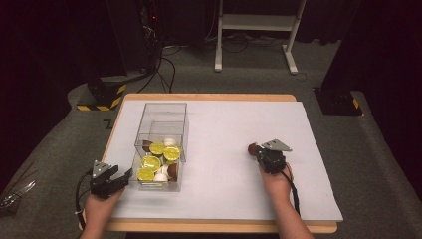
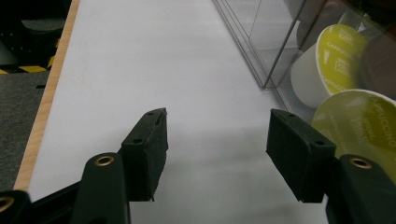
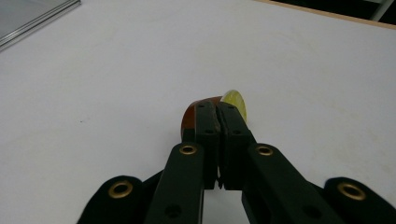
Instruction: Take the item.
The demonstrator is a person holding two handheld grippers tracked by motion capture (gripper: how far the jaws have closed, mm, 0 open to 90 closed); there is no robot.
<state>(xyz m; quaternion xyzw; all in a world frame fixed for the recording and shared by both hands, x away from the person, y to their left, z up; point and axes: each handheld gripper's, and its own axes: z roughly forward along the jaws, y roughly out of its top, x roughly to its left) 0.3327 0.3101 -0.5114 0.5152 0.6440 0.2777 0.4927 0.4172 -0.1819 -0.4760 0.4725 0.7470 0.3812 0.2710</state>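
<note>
obstacle: clear box point(image 1: 161, 130) left of centre; free: white mat point(image 1: 224, 149) between

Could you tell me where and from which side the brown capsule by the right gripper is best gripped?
Grip the brown capsule across its rounded body, coming from above. It lies on its side, lid edge-on, right at the shut right gripper's tips, so open first.

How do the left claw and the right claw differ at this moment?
The left claw stands open with nothing between its jaws; the right claw is shut, its tips at a brown capsule with a yellow-green lid. The left claw sits beside the clear box of capsules; the right claw is far from it, out on the white table. Both are black and hand-held.
</note>
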